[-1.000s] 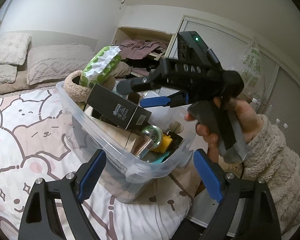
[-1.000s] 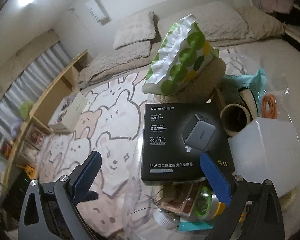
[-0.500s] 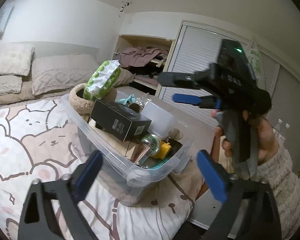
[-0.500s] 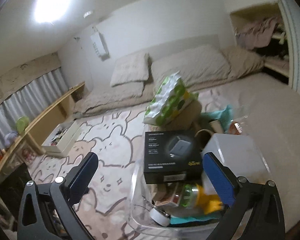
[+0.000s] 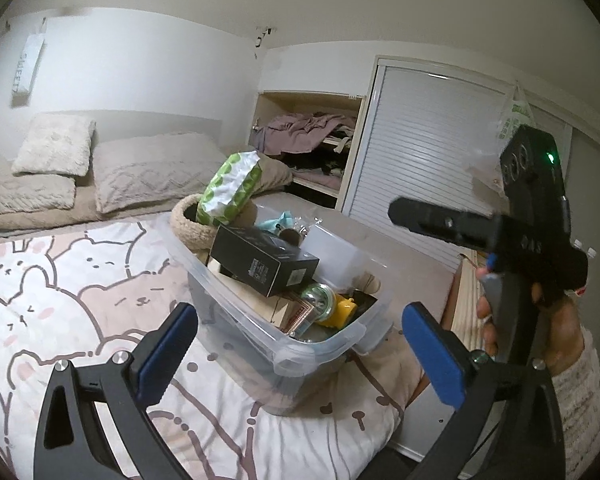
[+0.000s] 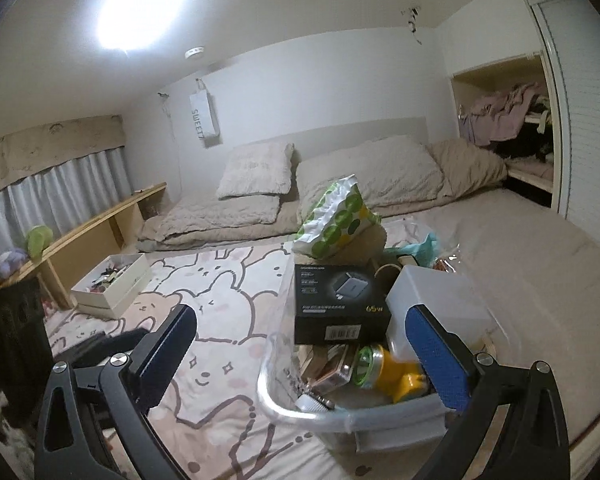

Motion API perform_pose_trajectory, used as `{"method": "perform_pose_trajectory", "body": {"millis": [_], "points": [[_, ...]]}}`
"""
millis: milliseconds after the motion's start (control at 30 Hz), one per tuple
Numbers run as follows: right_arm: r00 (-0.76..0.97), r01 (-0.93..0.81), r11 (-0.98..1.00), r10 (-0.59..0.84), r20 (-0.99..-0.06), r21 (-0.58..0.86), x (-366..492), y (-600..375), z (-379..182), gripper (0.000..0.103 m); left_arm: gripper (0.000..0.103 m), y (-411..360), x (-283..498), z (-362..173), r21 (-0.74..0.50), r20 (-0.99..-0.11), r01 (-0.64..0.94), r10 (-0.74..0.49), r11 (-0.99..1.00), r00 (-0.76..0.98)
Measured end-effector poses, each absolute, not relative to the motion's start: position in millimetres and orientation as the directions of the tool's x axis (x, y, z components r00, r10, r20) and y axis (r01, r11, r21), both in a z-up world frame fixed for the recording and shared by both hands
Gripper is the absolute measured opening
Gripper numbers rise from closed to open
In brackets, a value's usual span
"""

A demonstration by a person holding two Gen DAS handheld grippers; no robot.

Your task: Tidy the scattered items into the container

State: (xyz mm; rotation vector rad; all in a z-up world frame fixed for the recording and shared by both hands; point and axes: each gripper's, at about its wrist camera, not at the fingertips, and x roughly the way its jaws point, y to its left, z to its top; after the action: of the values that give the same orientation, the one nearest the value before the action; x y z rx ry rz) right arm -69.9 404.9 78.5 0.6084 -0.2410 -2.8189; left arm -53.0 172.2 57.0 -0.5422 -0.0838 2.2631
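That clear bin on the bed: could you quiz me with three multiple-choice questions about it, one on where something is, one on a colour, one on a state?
1. Where does the black box lie?
A. on top of the things in the clear bin
B. on the pillows
C. on the wooden shelf

2. What colour are the dots on the white packet?
A. red
B. green
C. blue

3. How is the right gripper?
A. shut on the box
B. shut on the packet
C. open, holding nothing

Answers: 1 A, the box rests across the bin's contents. 2 B, green dots cover the packet. 3 C, its blue pads stand wide apart with nothing pressed between them.
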Motion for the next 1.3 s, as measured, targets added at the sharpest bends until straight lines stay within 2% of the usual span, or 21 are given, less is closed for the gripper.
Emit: {"method": "perform_pose_trajectory", "body": {"millis": [233,733,1300], "points": [[-0.896,0.208,-0.957,-0.269,-0.354,0.2,-41,394,71,0.103,0.103,159,-34,66,-0.214,-0.327,-0.693,0.719,-0.688,-0.613],[-0.941,0.161,-0.985,-0.171,-0.291,0.058,5,370,63,0.103,0.103,140,5,71,-0.107,-0.326,-0.59,0.588,-0.801,-0.74],[-0.939,0.16,-0.987,-0.145,-0.312,-0.022,19,348,39,0.103,0.103,98,-3,51,-0.088,-0.387,-0.433,0.431,-0.897,-0.815]]}}
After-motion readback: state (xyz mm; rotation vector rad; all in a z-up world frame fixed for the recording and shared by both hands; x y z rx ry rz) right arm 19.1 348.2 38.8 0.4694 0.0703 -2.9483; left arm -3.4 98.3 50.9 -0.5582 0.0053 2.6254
